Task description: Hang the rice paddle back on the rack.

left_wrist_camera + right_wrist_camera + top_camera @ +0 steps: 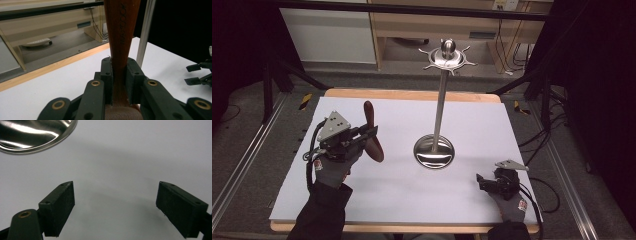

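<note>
My left gripper (371,134) is clamped on the wooden utensil's (373,134) neck, handle pointing up and away, lifted off the table (362,200). The steel rack (441,90) stands to its right, hooks high. My right gripper (481,181) rests wide-jawed, holding nothing, near the rack's base.

Steel rack stand (440,102) upright right of table centre, round dished base (434,151) on white table cover (412,195), base rim (37,135) gleaming in right gripper view. Ball knob (448,47) on top, ring of short hooks (447,60) around it. Wooden table edge (412,94) along far side. Beyond: pale wood cabinet (437,22), cables (504,45) dangling at right. Metal floor rails (242,165) flanking table, black frame struts (287,70) behind.
</note>
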